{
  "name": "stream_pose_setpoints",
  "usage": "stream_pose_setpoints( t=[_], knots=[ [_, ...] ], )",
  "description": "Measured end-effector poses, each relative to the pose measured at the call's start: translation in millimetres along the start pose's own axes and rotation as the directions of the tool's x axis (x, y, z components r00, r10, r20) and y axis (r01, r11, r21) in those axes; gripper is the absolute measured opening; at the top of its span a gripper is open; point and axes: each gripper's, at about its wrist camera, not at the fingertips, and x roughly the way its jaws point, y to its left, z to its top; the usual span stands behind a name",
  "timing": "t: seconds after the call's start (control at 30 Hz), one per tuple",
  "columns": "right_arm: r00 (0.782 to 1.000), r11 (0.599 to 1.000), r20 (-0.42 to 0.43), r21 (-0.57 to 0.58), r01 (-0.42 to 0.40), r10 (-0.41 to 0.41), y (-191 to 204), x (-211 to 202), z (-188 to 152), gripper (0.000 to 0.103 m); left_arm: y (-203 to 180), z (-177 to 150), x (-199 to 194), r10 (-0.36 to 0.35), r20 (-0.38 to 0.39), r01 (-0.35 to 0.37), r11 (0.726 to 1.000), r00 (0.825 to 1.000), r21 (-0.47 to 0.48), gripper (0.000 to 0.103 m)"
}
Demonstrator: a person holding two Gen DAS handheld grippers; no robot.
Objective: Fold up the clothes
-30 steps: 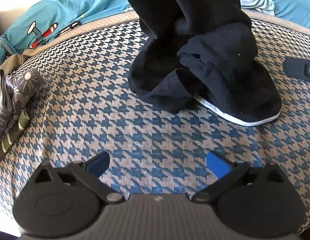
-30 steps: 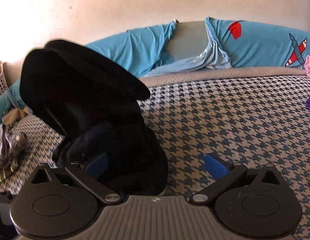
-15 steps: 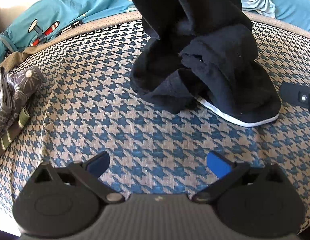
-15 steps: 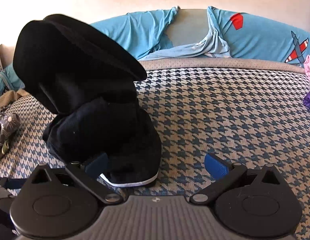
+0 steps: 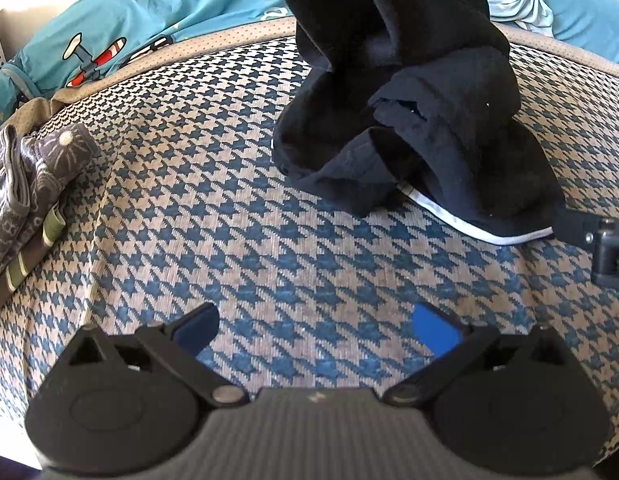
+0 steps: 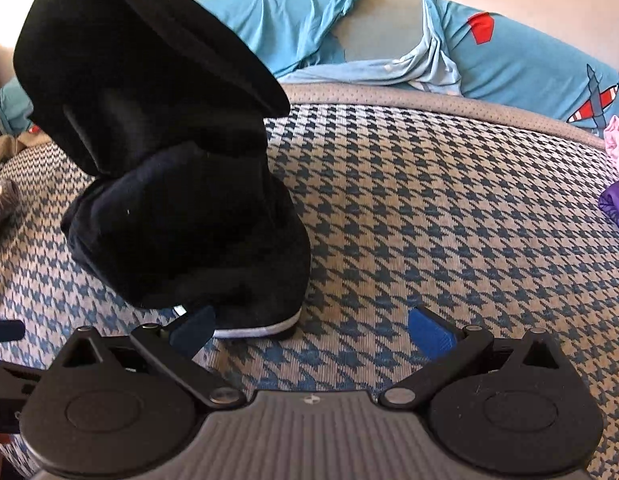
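A black garment [image 5: 409,92] with a white-trimmed hem [image 5: 485,232] stands in a tall crumpled heap on the houndstooth bed cover [image 5: 269,240]; its top runs out of the left wrist view. The right wrist view shows the same black garment [image 6: 169,184] rising to a rounded top, and what holds it up is hidden. My left gripper [image 5: 315,330] is open over bare cover, short of the heap. My right gripper [image 6: 311,332] is open too, its left pad [image 6: 191,330] right at the hem. Part of the right gripper [image 5: 607,248] shows beside the hem.
Folded grey patterned clothes [image 5: 25,184] lie at the bed's left edge. Teal bedding with plane prints [image 5: 109,40] runs along the back. A light blue garment [image 6: 389,72] lies on it. Purple cloth [image 6: 617,204] and pink cloth sit at the right edge.
The right gripper has closed in on the black heap from the right, and its left pad now meets the hem. The left gripper has barely moved. Both stay open.
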Motion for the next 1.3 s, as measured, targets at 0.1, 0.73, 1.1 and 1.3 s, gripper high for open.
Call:
stream_pose_setpoints(
  t=[0.1,0.73,1.1,1.3],
  knots=[
    [1.000,1.000,-0.011,-0.017,0.001,-0.001,2,0,-3,0.103,1,-2,-1,0.002,0.006,-0.002,1.000,1.000,0.000,0.103],
    [0.999,0.998,-0.047,-0.064,0.006,-0.009,14,0,-15,0.103,7,-11,0,-0.009,-0.003,0.009,1.000,1.000,-0.022,0.103],
    [0.998,0.998,-0.055,-0.063,0.001,-0.004,16,-3,-16,0.103,6,-16,-1,-0.016,-0.010,0.015,0.999,1.000,-0.028,0.103],
    [0.998,0.998,-0.060,-0.057,0.004,-0.008,15,-3,-19,0.103,6,-16,0,-0.020,-0.013,0.019,1.000,1.000,-0.025,0.103]
  ],
)
